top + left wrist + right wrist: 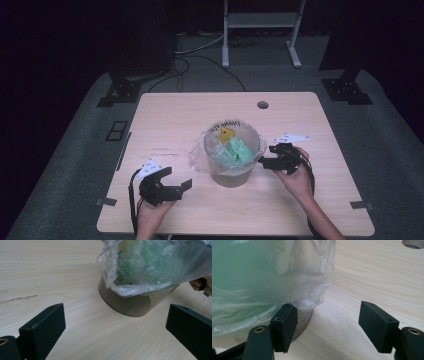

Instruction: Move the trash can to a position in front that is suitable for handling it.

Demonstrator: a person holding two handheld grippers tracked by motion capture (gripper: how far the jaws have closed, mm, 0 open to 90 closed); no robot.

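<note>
Bin [233, 172] first: it stands near the middle of the table [165, 115], a small translucent tub lined with a clear plastic bag [197, 156] whose loose edge spills over the rim on the left side. Inside the bag you can see crumpled green stuff [237, 151] and, toward the far side, something yellow [226, 133] (what either really is, the pictures are too soft to tell).

Your right gripper [266, 161] is at the bin's right side, just beside the rim, with your right hand [296, 181] behind it. Its jaws stand wide apart and clamp nothing. In the right gripper view [328, 326] one jaw sits right against the hanging edge of the bag, at the base of the bin, while the other hangs over bare wood.

Your left gripper [176, 176] is near the table's near edge, to the left of the bin and apart from it, held by your left hand [151, 212]. Its jaws are spread wide too, with nothing between them. In the left gripper view [115, 322] they frame the foot of the bin and the bag folded down over it, with bare table in between.

A round cable hole [262, 105] is set in the table's far side.
</note>
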